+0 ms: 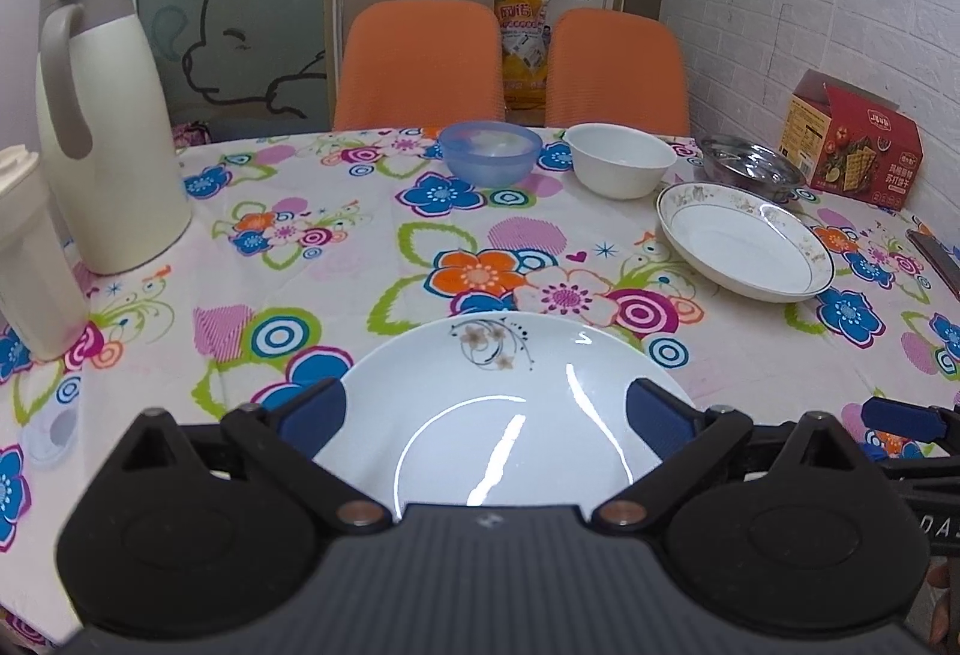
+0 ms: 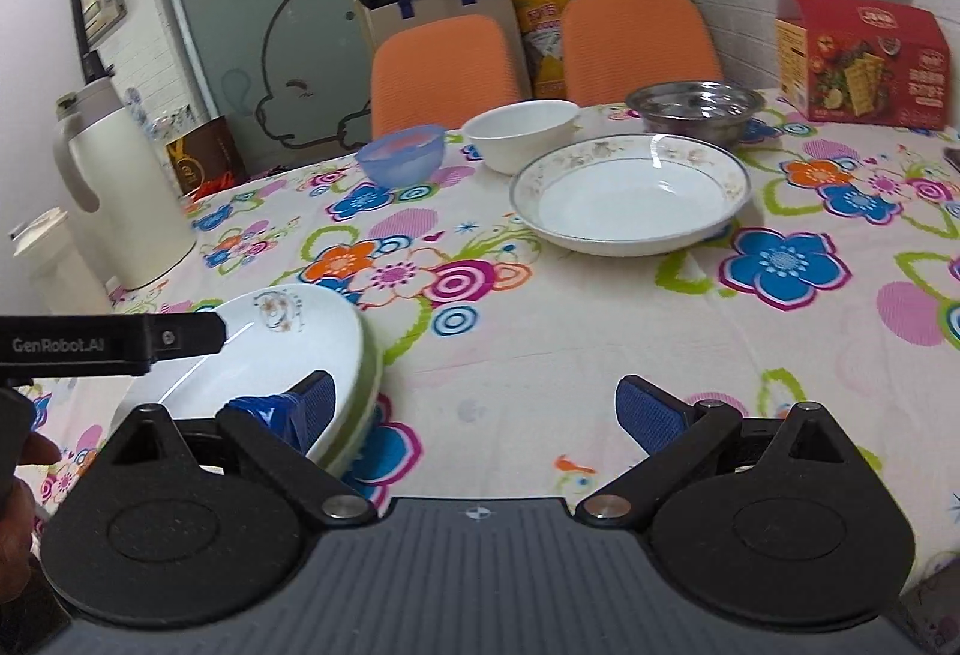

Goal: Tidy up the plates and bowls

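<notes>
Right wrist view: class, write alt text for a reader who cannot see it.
The open right gripper hovers over a floral tablecloth, beside stacked white plates at near left. Farther back sit a gold-rimmed plate, blue bowl, white bowl and steel bowl.

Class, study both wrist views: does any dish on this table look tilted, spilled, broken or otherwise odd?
Nothing looks spilled or broken. The near plates are stacked, and in the right wrist view the stack's edges look slightly uneven. The patterned-rim plate, blue bowl, white bowl and steel bowl sit upright.
</notes>
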{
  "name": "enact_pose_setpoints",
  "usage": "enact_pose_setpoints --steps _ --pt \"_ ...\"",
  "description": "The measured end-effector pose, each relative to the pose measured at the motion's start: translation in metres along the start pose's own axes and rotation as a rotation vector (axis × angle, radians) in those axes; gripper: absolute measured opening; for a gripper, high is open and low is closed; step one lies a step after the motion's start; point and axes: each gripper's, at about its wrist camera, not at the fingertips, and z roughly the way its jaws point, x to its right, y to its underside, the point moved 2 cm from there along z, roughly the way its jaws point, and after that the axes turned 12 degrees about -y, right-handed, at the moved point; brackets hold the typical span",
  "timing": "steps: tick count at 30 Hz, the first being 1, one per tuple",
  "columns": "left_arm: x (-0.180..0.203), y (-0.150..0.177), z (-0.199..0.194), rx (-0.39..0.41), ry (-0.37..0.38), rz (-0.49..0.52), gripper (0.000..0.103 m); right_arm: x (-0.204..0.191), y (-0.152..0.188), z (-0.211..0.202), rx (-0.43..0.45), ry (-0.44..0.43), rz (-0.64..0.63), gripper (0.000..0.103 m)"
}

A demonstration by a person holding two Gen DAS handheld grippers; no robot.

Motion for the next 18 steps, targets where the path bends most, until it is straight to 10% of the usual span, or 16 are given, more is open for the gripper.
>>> enact_pose_setpoints --steps 18 --pt "0.102 -0.032 0.021 -0.014 0.039 0.166 0.098 0.091 -0.014 -0.022 0.044 0.057 0.135 0.088"
